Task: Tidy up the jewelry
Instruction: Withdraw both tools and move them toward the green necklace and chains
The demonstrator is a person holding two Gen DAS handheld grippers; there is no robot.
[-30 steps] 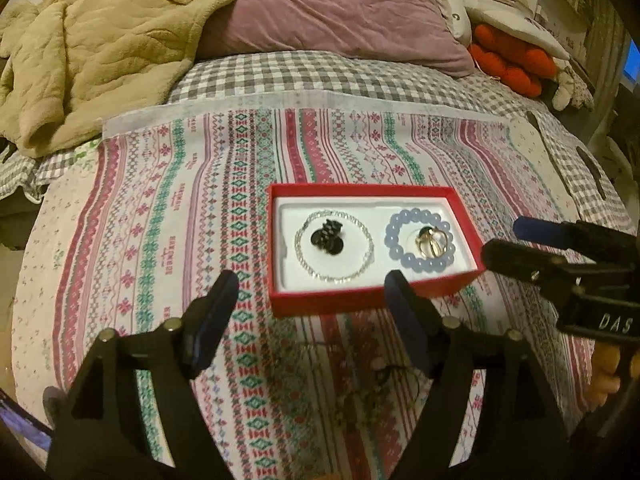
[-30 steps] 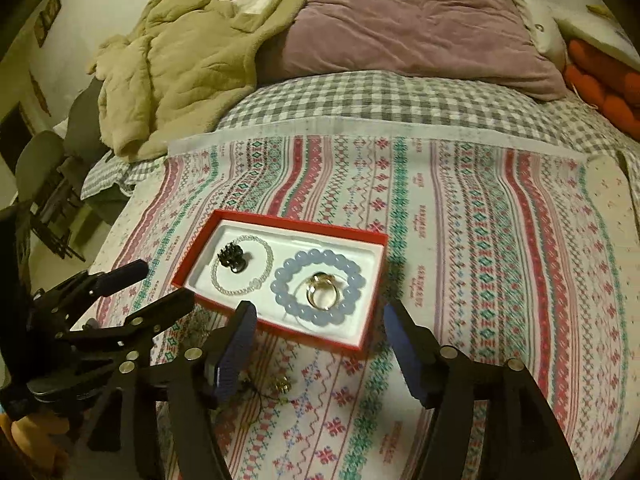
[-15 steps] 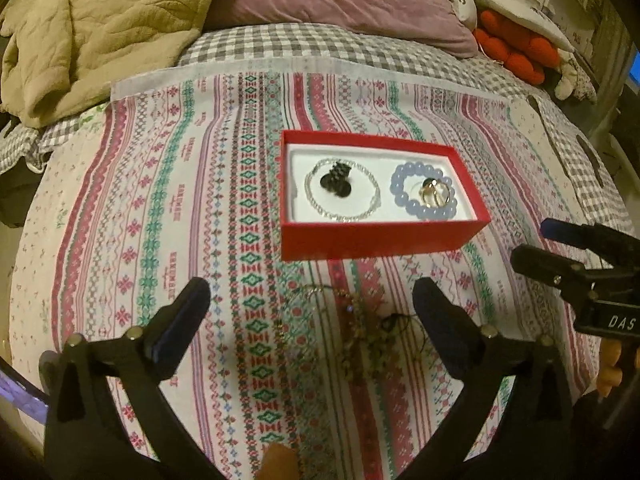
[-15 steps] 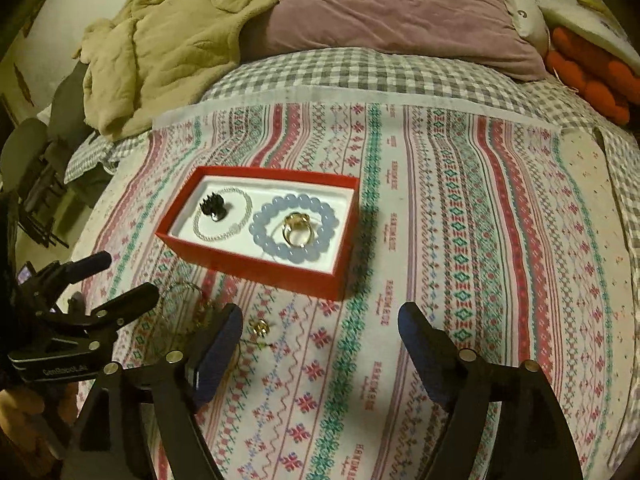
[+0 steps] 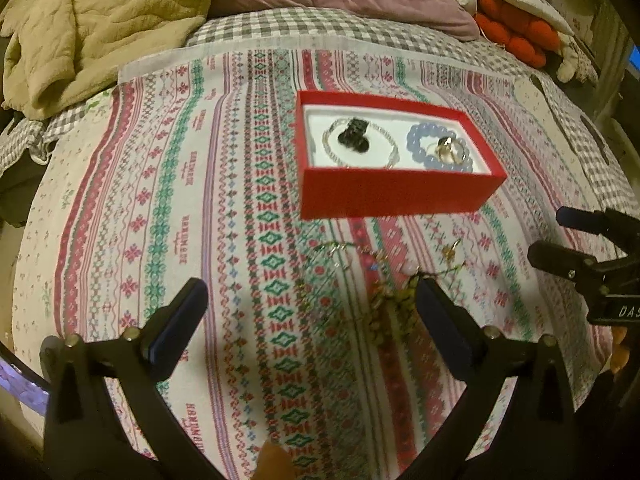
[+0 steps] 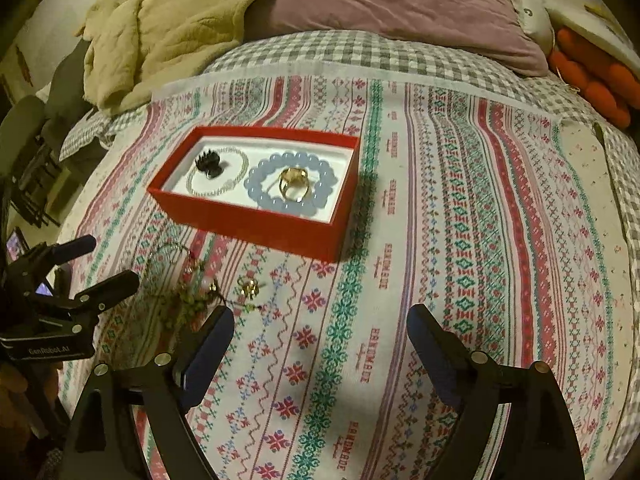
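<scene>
reaching for the loose jewelry (image 5: pixel 384 280) at six o'clock of the red box (image 5: pixel 396 196); both tools, left (image 5: pixel 312 304) and right (image 6: pixel 320 332), have just opened wide and empty; next, pinch one piece.

A bed fills the view, spread with a striped patterned cloth (image 6: pixel 460 220) over a grey checked sheet (image 6: pixel 340 50). At its head lie a mauve pillow (image 6: pixel 400 0) and a crumpled beige blanket (image 5: pixel 100 12). Orange plush cushions (image 5: pixel 516 36) sit at the right. A dark chair (image 6: pixel 28 136), probably, stands left. The light is dim and warm.
</scene>
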